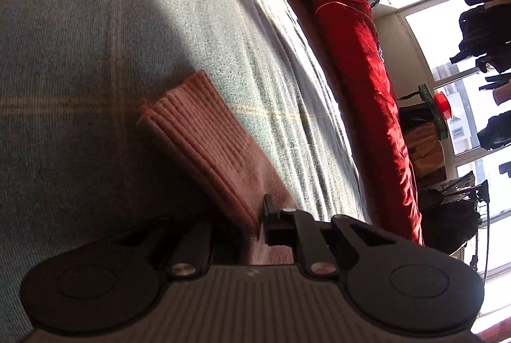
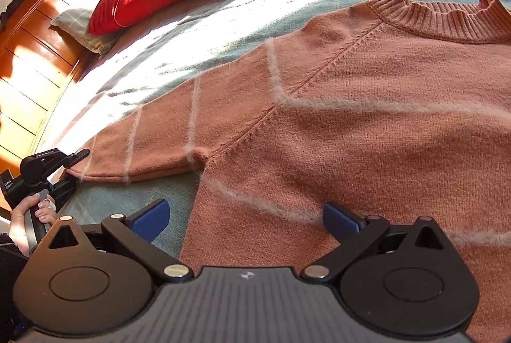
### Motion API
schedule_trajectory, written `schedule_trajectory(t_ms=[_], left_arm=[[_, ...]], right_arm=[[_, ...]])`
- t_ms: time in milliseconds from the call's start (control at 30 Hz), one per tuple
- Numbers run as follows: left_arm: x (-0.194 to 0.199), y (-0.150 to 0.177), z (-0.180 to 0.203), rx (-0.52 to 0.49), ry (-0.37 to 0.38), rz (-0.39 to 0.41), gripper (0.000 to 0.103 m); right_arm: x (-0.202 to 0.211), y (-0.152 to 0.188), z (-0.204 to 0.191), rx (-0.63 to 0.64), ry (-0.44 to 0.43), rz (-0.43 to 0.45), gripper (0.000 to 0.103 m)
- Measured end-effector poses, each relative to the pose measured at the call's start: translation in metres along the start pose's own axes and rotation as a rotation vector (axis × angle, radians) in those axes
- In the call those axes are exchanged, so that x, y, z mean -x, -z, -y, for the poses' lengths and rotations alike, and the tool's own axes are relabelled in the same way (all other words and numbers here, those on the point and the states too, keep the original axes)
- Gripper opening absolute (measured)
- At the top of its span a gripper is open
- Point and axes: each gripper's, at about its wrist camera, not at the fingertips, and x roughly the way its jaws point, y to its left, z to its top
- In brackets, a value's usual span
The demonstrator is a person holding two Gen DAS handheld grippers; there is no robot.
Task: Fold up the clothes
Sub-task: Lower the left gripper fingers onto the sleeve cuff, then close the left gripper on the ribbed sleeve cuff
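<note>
With the left gripper (image 1: 255, 215) clamped on the cuff (image 1: 204, 148) and the right gripper's (image 2: 246, 218) jaws wide open over the sweater (image 2: 367, 125), the sleeve (image 2: 179, 132) should fold flat across the body.

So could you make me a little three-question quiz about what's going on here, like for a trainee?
1. True or false: the right gripper is clamped on the sweater.
2. Which part of the sweater does the left gripper hold: A collar, B sleeve cuff, C hem?
3. Fill in: the sweater lies on a grey-green ___.

Key: 1 false, its jaws stand open over the sweater's side edge. 2 B. 3 bedspread.
</note>
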Motion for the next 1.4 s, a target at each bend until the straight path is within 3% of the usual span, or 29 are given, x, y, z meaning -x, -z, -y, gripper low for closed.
schedule_trajectory(t_ms=[100, 300, 500, 700, 800, 867, 900, 1133, 1400], left_arm=[[0.001, 0.006, -0.017, 0.144, 0.054, 0.034, 0.017], [0.0, 0.016, -0.034, 0.289, 0.117, 0.097, 0.017], [-0.004, 0.015, -0.029, 0.242, 0.121, 0.093, 0.019], [-0.009, 0.008, -0.02, 0.191, 0.15, 0.058, 0.035], [-0.014, 0.003, -0.02, 0.176, 0.164, 0.027, 0.036], [-0.015, 0.002, -0.021, 0.163, 0.142, 0.012, 0.025], [-0.017, 0.003, -0.024, 0.152, 0.091, 0.006, 0.009], [-0.012, 0.007, -0.007, 0.1, 0.029, 0.041, 0.008], [0.004, 0.003, 0.033, -0.035, 0.06, 0.046, 0.004]], right_arm=[[0.0, 0.001, 0.001, 0.001, -0.001, 0.001, 0.103], [-0.002, -0.001, 0.001, -0.006, 0.002, -0.005, 0.103], [-0.002, -0.001, 0.003, -0.007, -0.006, -0.006, 0.103], [-0.004, 0.0, 0.001, 0.004, 0.002, -0.006, 0.103], [-0.004, -0.001, 0.001, -0.002, 0.005, -0.003, 0.103], [-0.005, -0.001, 0.0, -0.007, 0.007, -0.001, 0.103], [-0.005, -0.001, 0.0, -0.009, 0.008, 0.0, 0.103], [-0.006, -0.002, -0.002, -0.002, 0.015, 0.002, 0.103], [-0.002, -0.003, -0.003, -0.002, 0.015, 0.006, 0.103]])
